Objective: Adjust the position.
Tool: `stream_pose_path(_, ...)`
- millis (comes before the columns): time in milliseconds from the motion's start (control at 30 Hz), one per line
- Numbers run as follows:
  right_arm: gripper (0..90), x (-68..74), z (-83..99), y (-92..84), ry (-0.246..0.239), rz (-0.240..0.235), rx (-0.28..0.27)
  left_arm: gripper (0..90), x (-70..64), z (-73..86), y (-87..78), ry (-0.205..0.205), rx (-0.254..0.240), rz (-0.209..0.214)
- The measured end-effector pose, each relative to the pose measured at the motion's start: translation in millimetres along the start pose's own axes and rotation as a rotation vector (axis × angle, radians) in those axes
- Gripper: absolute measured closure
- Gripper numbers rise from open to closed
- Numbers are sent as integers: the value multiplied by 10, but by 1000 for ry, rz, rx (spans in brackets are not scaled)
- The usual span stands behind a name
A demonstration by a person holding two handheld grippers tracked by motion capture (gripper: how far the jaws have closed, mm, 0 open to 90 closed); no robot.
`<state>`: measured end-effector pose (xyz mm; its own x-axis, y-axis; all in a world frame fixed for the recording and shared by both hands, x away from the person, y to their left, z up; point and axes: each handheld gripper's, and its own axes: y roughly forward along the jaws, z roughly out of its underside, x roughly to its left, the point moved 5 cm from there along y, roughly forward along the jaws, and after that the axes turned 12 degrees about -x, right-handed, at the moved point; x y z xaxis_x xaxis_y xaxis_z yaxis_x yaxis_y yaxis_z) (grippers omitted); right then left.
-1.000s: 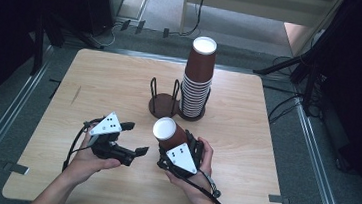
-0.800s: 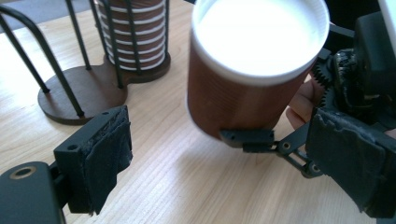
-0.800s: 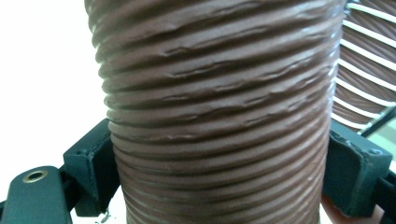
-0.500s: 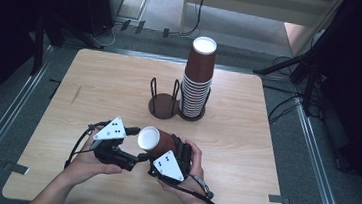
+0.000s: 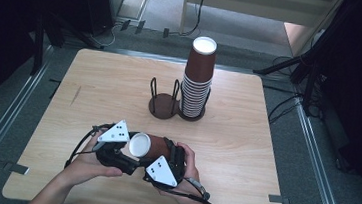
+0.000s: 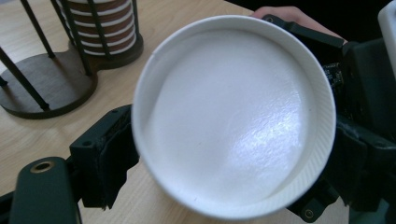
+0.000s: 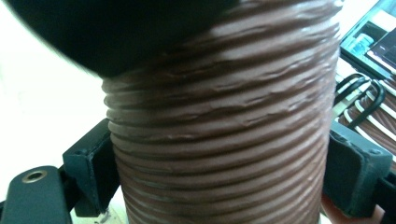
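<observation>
Cup (image 5: 148,146) now tipping sideways near the cup stack (image 5: 197,81); we're gripping it w/ right gripper (image 5: 166,161), left gripper (image 5: 114,148) jaws wide around its base.

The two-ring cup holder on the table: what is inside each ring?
In the cup holder, the right ring holds a tall stack of brown cups; the left ring shows its bare dark base. The base under the stack is covered.

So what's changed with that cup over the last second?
The right tool, shut on the brown paper cup, has tipped it from upright onto its side and swung it left, white base facing the left tool, whose jaws now flank that base. The cup stack and wire holder stayed put.
</observation>
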<state>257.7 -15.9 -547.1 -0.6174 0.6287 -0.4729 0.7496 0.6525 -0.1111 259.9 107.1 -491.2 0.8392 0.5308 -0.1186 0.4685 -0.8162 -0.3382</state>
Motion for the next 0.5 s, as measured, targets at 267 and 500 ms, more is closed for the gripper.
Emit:
stream_pose_path(267,118,72,12,-1,-32,-43,-8,186,20,4,-12,-25,8,16)
stream_pose_path(500,87,112,29,-3,-1,-66,0,207,34,31,-10,-39,24,40)
